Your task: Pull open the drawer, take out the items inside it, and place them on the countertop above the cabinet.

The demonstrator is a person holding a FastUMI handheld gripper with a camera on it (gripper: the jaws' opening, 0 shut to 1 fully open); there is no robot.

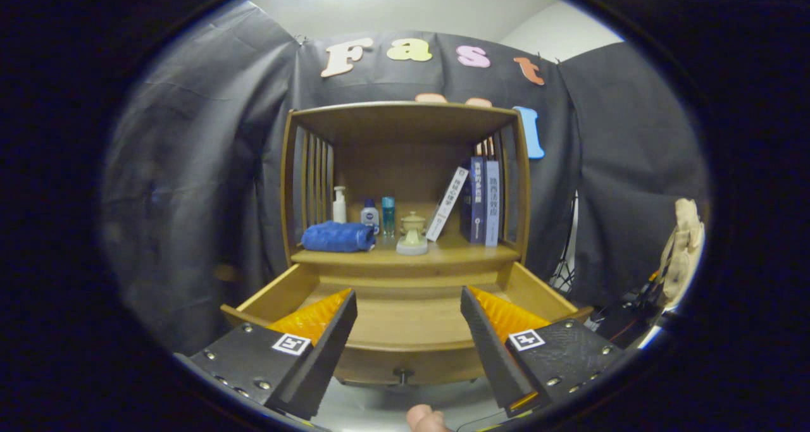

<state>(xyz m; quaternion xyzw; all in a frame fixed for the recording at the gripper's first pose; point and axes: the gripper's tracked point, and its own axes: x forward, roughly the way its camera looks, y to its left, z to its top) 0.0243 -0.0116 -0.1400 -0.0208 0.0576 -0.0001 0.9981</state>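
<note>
Our gripper (408, 321) hovers over the pulled-out drawer (405, 321), jaws wide and empty. Its visible floor looks bare, so we check the hidden corners before reaching in.

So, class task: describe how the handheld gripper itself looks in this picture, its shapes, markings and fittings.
The gripper has two wedge-shaped fingers that taper forward, with ridged, sawtooth-textured inner pads. Each finger sits on a flat plate studded with round screw heads, and each plate carries a small square black-and-white marker. Its fingers stand apart, open, over the pulled-out drawer.
</note>
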